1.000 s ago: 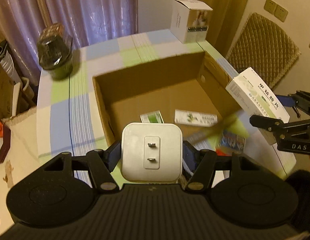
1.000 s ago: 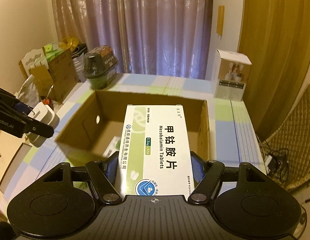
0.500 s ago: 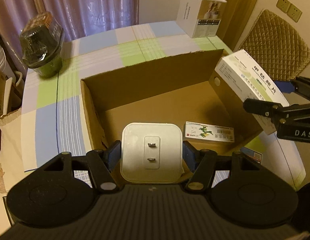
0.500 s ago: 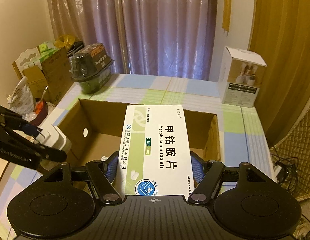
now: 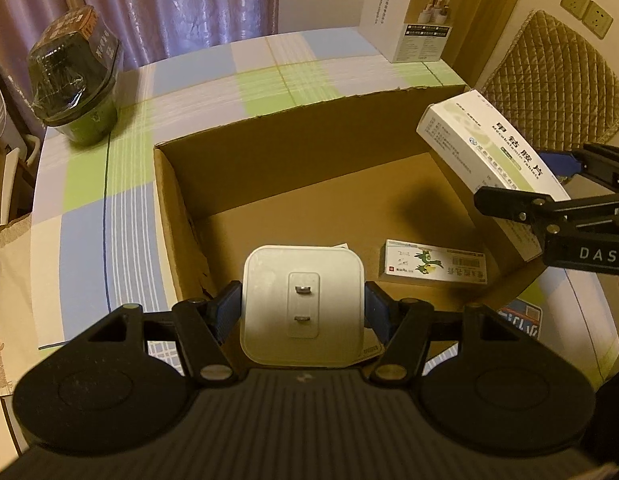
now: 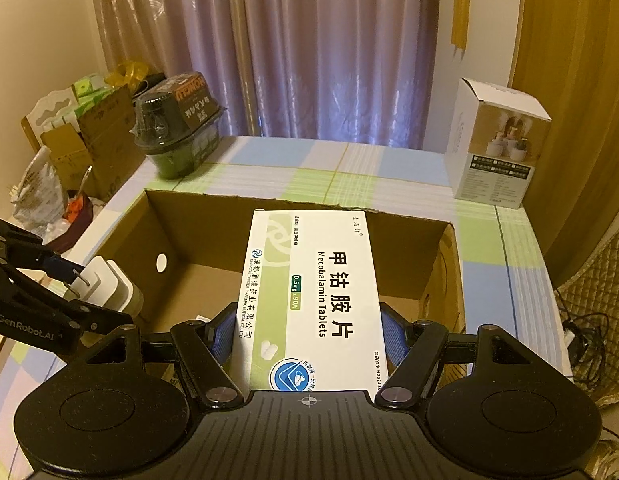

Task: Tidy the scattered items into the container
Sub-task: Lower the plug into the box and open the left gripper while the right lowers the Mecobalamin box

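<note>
An open cardboard box (image 5: pixel 269 144) (image 6: pixel 213 216) stands on the checked tablecloth. My left gripper (image 5: pixel 302 308) is shut on a white plug adapter (image 5: pixel 303 304), held over the box's near wall; the adapter (image 6: pixel 109 286) shows at the left of the right wrist view. My right gripper (image 6: pixel 308 332) is shut on a white and green Mecobalamin tablet box (image 6: pixel 309 300), held above the cardboard box's right side; that tablet box (image 5: pixel 489 148) appears at the right of the left wrist view. A small medicine carton (image 5: pixel 433 266) lies on the box floor.
A dark wrapped container (image 5: pixel 75 80) (image 6: pixel 177 128) sits at the table's far left corner. A white product box (image 5: pixel 413 12) (image 6: pixel 497 144) stands at the far right. A flat colourful packet (image 5: pixel 521 320) lies outside the box's near right corner. A quilted chair (image 5: pixel 557 76) stands beside the table.
Both grippers have advanced over the cardboard box with their items still held. The tablet box has shifted further above the box's right wall.
</note>
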The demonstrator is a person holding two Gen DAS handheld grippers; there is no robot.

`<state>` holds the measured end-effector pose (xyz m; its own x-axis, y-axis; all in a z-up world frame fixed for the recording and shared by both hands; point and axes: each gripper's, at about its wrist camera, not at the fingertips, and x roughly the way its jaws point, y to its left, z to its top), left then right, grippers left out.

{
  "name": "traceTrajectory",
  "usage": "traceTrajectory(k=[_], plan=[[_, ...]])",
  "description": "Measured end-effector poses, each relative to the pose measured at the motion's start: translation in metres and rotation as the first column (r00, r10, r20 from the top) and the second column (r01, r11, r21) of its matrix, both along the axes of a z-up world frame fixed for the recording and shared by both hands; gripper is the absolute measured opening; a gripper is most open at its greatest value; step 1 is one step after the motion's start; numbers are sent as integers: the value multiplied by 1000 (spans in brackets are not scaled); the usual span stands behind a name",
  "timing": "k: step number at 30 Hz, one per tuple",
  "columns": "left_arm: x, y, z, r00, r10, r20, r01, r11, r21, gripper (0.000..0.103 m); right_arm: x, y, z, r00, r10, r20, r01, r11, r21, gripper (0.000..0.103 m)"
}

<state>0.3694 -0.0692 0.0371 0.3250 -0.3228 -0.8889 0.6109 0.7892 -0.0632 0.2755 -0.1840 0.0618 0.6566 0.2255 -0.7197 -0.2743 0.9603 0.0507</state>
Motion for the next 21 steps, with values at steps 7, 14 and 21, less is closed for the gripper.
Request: traceTrajectory(k=[7,14,21], plan=[[2,-3,-1,1000,2,22,-1,1000,-6,61,6,-1,-2,1000,-1,-5,1,1000,-3,73],[5,2,3,998,14,57,-14,1000,8,66,10,-4,-8,1000,-5,-15,5,1000,-10,73],[3,9,5,998,24,58,-24,1000,1,67,13,-5,-14,1000,-11,-26,11,1000,-1,73]])
